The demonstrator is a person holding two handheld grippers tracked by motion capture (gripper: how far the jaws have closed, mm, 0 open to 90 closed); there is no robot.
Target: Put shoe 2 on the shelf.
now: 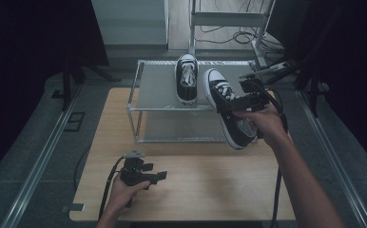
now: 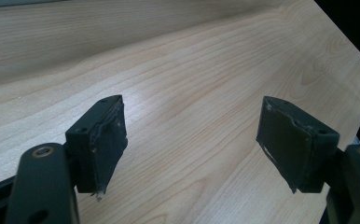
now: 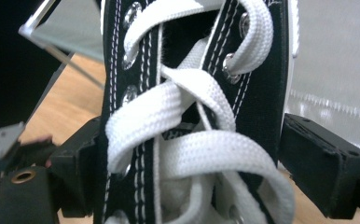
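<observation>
From above, the right gripper (image 1: 242, 102) lifts a black canvas sneaker with white laces (image 1: 229, 114) over the front right corner of the grey metal shelf rack (image 1: 158, 88); its twin black sneaker (image 1: 187, 78) sits on top. The left gripper (image 1: 143, 173) rests near the pale wooden table's (image 1: 205, 185) front edge.

Left gripper view: padded jaws spread over bare woodgrain, holding nothing.

Right gripper view: both jaws pinch the laced upper.

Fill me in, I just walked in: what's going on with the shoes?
A person is putting black sneakers on a small metal rack. One sneaker already sits on the top shelf. The right gripper is clamped on the second sneaker, held in the air at the rack's right front corner. The left gripper rests idle, holding nothing, low over the wooden table.
</observation>
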